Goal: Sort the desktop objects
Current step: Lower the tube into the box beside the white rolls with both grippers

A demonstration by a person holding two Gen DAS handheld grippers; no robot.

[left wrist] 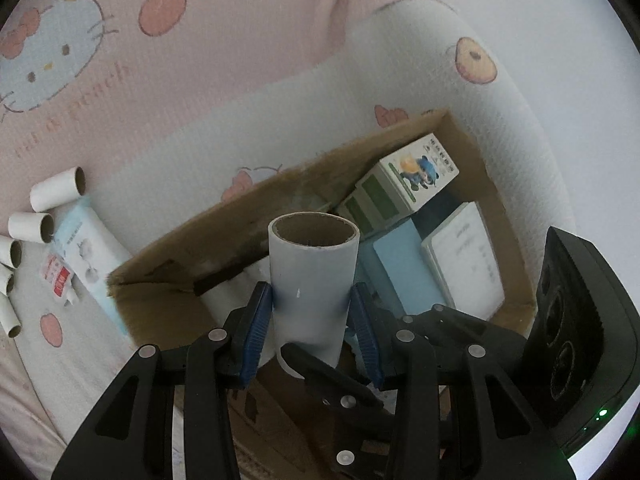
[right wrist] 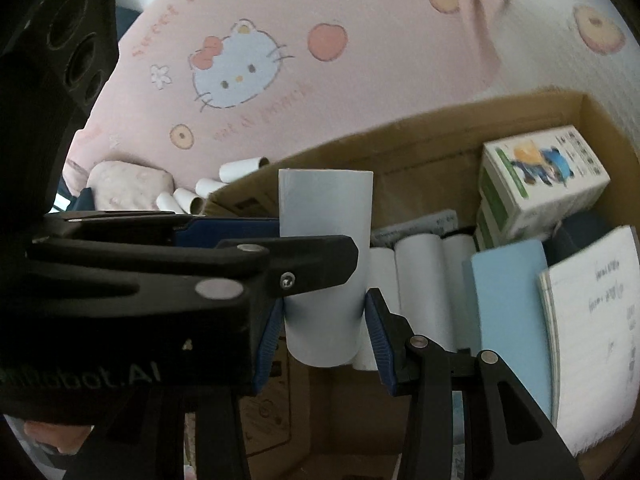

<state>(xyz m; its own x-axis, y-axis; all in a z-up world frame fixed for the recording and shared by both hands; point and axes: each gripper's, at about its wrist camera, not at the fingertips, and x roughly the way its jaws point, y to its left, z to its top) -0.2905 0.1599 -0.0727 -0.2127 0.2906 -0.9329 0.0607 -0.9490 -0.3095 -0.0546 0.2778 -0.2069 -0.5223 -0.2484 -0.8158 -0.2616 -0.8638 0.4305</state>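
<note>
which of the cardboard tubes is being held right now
The big white tube over the cardboard box, clamped by both grippers; the smaller tubes lie loose on the blanket.

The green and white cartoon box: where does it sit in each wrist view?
Left wrist: the cartoon box lies right of centre, in the far corner of the cardboard box.
Right wrist: the cartoon box sits at the right edge, same corner.
Shared landmark: the light blue book just below it.
</note>
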